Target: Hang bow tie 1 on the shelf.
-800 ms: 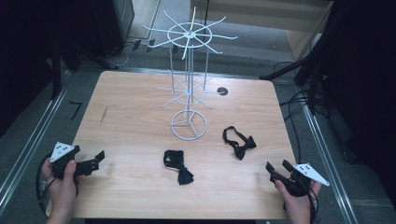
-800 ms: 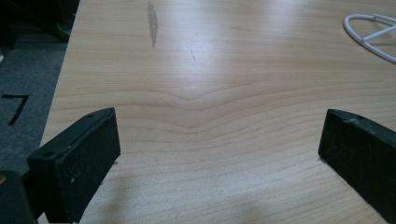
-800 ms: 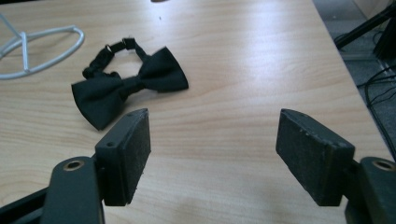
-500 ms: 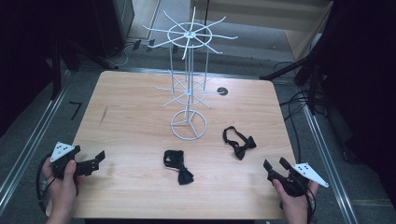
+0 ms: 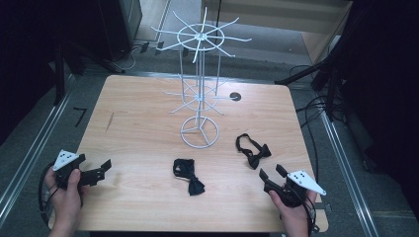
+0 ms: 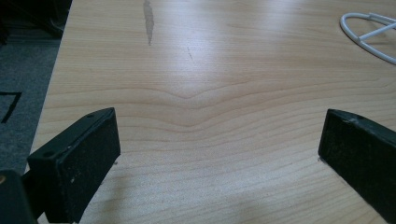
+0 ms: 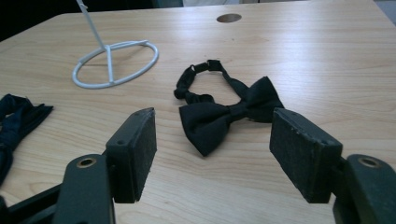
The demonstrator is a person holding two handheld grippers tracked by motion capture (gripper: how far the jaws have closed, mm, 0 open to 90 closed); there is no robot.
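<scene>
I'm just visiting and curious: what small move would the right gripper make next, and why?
Probably ease the right gripper forward and down over the black bow tie. Its jaws stand open with nothing between them, aimed at the tie lying flat just ahead on the table.

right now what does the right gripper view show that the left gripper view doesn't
Right gripper view alone: a black bow tie with its neck strap, lying just ahead of the open right tool, a second dark bow tie at the left edge, and a round hole in the tabletop. Left gripper view alone: the open left tool over bare wood with a grey streak. Both: the wooden table and the white wire stand's ring base.
</scene>
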